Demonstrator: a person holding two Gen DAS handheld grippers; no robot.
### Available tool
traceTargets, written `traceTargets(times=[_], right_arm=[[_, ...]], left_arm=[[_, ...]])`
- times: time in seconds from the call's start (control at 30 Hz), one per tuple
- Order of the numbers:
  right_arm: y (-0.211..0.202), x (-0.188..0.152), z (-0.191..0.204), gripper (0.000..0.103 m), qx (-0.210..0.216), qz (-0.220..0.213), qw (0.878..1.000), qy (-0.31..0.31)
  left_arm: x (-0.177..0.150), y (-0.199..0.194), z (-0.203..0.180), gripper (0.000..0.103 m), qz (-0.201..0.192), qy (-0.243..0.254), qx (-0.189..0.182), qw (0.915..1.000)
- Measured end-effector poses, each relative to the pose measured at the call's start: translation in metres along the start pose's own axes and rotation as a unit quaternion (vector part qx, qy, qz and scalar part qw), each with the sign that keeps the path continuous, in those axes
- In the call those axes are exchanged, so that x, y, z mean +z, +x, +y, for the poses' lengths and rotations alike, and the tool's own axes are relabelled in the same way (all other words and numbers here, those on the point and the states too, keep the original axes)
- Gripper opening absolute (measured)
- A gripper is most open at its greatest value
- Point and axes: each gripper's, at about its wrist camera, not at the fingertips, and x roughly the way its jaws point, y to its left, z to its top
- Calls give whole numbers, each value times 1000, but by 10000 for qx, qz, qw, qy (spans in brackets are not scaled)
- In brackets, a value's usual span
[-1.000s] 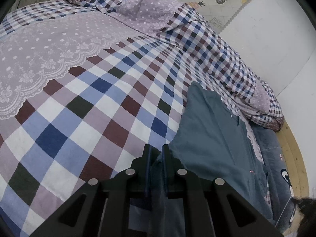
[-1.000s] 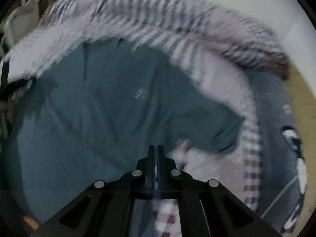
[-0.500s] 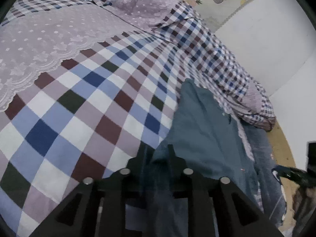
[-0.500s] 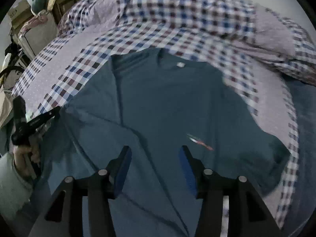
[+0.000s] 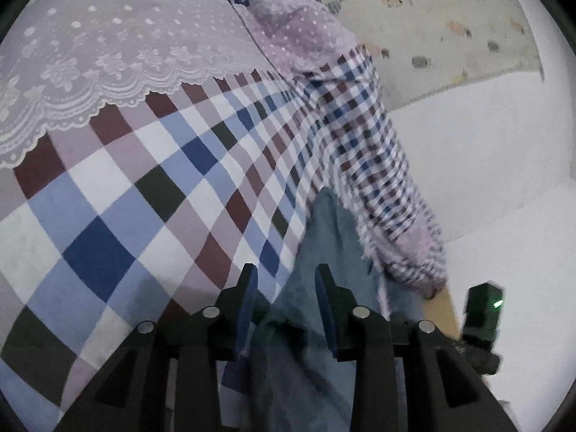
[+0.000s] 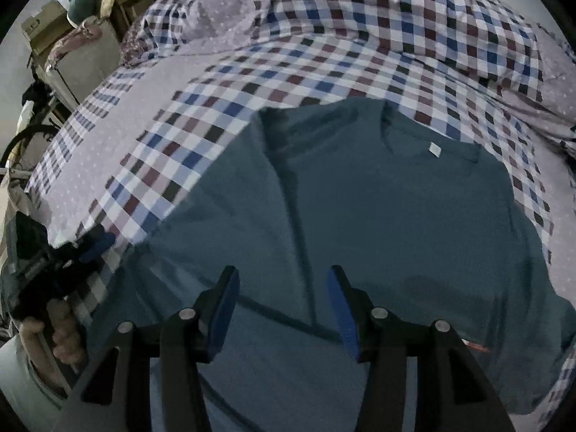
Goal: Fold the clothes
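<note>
A bed fills both views, covered by a checked quilt (image 5: 151, 194) in blue, maroon and white with a lilac lace-edged panel (image 5: 108, 50) at its far side; a pale patterned floor mat (image 5: 450, 18) shows beyond the bed's edge in the left wrist view.

A teal T-shirt (image 6: 378, 223) lies spread flat on the quilt, collar and small white neck label (image 6: 435, 149) pointing away from the right gripper (image 6: 282, 306). Its left side is folded inward, leaving a long straight crease running from the collar area down toward the space between the right gripper's fingers. The right gripper's jaws stand wide apart above the shirt's lower half, holding nothing.

The left gripper (image 5: 286, 298) is also released, jaws apart, with the shirt's edge lying between and ahead of its fingers and the quilt to their left. In the right wrist view a hand (image 6: 61, 327) holds the left gripper at the shirt's left edge.
</note>
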Motion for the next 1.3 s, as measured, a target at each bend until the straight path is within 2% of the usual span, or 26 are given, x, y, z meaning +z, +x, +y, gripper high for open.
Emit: traceTargets(times=[0.03,0.2,0.4,0.57,0.7,0.77,0.93,1.03,1.2,1.3], right_arm=[[-1,-1,1,54,-12,-28,10000,3],[0,0,2,54,-59,-41,10000,-32],[19,26,18,54,97,-31,9997,-230],[39,52,20,54,204,-49,9997,-115],[48,59,23,54,295,-96,9994,-139],[55,62,25,54,325,-57,9993,-190],[65,65,17,54,234,-58,9996,-163],[69,68,10,54,275,-67,9995,-133],[76,78,-5,54,423,-88,9990,71],[87,82,-8,54,414,51,9991,94]], left_arm=[[-2,6,-8,37,123,250,207,9994],[-15,26,-35,37,556,1043,548,9915],[-3,7,-38,37,640,488,1,9968],[5,-4,-40,37,756,44,-371,9964],[6,-2,-41,54,997,-248,-412,9939],[7,0,-41,55,1119,-391,-429,9920],[-6,31,-47,56,1498,-274,38,9883],[-11,41,-38,55,1517,-301,374,9873],[-8,39,-36,54,1324,-307,381,9900],[-8,36,-33,48,1309,-359,376,9900]])
